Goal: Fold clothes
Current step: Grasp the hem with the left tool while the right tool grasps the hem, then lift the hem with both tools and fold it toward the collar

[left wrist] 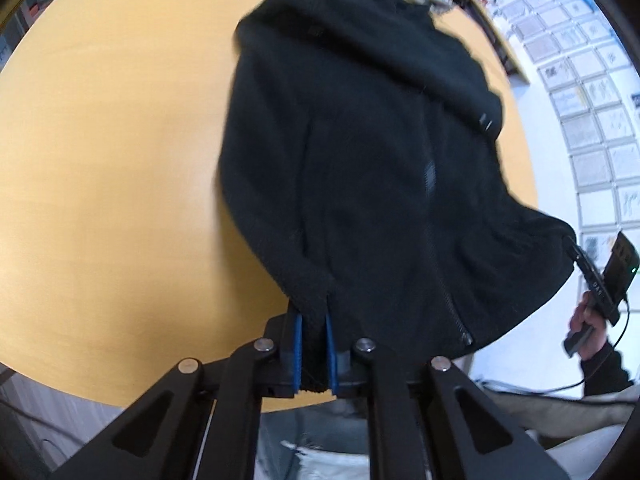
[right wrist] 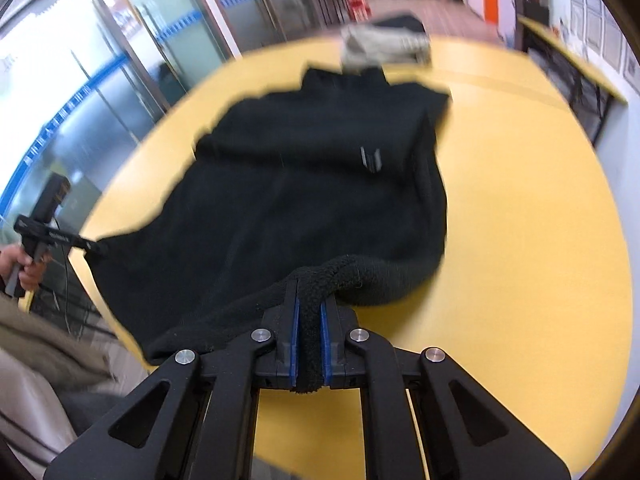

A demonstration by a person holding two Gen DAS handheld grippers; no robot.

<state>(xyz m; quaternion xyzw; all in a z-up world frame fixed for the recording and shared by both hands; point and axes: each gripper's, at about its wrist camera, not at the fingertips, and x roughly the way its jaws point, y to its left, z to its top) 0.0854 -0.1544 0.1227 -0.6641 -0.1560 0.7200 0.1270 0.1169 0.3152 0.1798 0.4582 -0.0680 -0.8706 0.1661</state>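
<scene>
A black fleece jacket [left wrist: 360, 152] with a front zipper lies spread over the round yellow table [left wrist: 112, 140]. My left gripper [left wrist: 314, 316] is shut on the jacket's near hem, which shows between its blue pads. In the right wrist view the same jacket [right wrist: 300, 184] stretches away from me, and my right gripper [right wrist: 310, 300] is shut on a thick rolled edge of its hem. Both near corners are raised off the table. Each view shows the other gripper gripping the opposite hem corner: the right one [left wrist: 576, 254], the left one [right wrist: 90, 245].
A beige folded garment [right wrist: 380, 46] lies at the table's far edge, just past the jacket's collar. Glass partitions [right wrist: 120, 60] stand on the left. A wall of framed papers [left wrist: 592, 92] is on the right. A person's hand [left wrist: 592, 324] holds the other gripper's handle.
</scene>
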